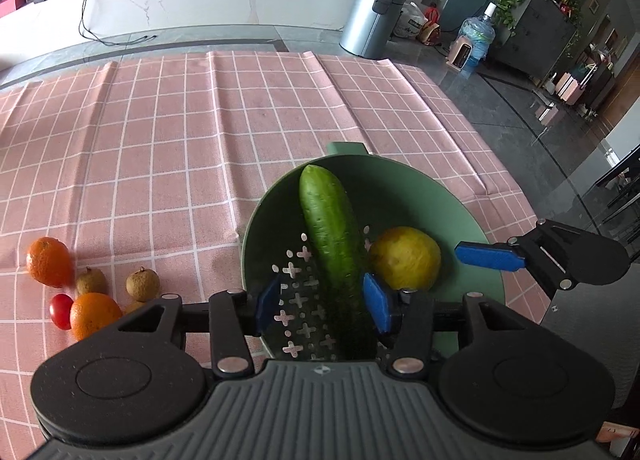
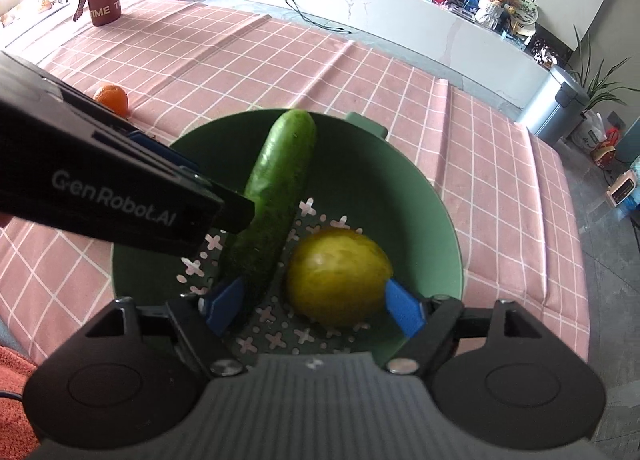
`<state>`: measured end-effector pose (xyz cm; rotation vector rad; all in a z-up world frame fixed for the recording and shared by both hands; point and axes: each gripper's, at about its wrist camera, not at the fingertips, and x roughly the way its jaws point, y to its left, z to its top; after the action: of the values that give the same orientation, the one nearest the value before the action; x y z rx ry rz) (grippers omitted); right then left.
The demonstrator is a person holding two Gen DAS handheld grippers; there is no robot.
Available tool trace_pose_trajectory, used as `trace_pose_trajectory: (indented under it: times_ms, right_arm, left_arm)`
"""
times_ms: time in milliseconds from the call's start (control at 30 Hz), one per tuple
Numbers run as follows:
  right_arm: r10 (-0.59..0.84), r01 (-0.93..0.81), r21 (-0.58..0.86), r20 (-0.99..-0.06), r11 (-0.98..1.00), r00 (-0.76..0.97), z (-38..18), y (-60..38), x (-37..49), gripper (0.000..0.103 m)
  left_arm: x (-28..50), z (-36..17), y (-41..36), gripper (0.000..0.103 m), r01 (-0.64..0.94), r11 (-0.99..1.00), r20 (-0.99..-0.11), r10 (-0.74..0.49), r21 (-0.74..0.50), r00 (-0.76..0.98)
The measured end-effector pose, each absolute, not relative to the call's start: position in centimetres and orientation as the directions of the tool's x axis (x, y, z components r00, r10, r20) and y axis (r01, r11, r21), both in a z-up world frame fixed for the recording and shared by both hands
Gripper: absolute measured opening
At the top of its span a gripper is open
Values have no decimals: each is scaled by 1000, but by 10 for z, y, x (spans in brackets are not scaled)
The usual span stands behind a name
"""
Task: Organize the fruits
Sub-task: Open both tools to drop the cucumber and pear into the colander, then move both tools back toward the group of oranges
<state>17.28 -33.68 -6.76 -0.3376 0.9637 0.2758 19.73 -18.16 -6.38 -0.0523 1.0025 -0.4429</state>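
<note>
A cucumber (image 1: 330, 228) and a yellow fruit (image 2: 339, 277) are seen lying inside the green colander (image 1: 432, 188), each straddled by parted, unpressing jaws: left gripper (image 1: 325, 302), right gripper (image 2: 316, 306). The release step seems finished (judged only); next, the oranges (image 1: 94, 314) left of the colander would need fetching.
</note>
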Motion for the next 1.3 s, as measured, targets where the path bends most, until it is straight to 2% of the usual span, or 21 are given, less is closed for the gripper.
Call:
trace_pose_trajectory:
  times_ms: [33, 233, 600, 900, 1067, 1133, 1300]
  right_arm:
    - [71, -367, -167, -829, 915, 555, -64, -336, 170, 82]
    - [44, -313, -184, -799, 932, 600, -42, -323, 153, 83]
    - [154, -279, -37, -760, 960, 631, -17, -272, 116, 83]
    - [297, -201, 218, -729, 955, 617, -32, -234, 92, 83]
    - [303, -194, 232, -723, 953, 621, -49, -213, 89, 82]
    - [295, -192, 224, -730, 956, 617, -52, -209, 92, 76]
    - [268, -189, 190, -734, 963, 624, -60, -203, 102, 70]
  left_arm:
    - [194, -59, -179, 57, 343, 909, -798, -383, -236, 466]
    - [166, -25, -155, 57, 373, 915, -770, -348, -155, 535]
    - [126, 4, -86, 57, 351, 931, -749, -301, -97, 590]
    - [114, -11, -31, 57, 275, 952, -759, -277, -134, 590]
    - [112, -27, -14, 57, 295, 941, -755, -314, -166, 576]
    - [115, -34, -13, 57, 299, 939, -762, -318, -170, 565]
    - [125, -58, -8, 57, 298, 932, -774, -342, -206, 532]
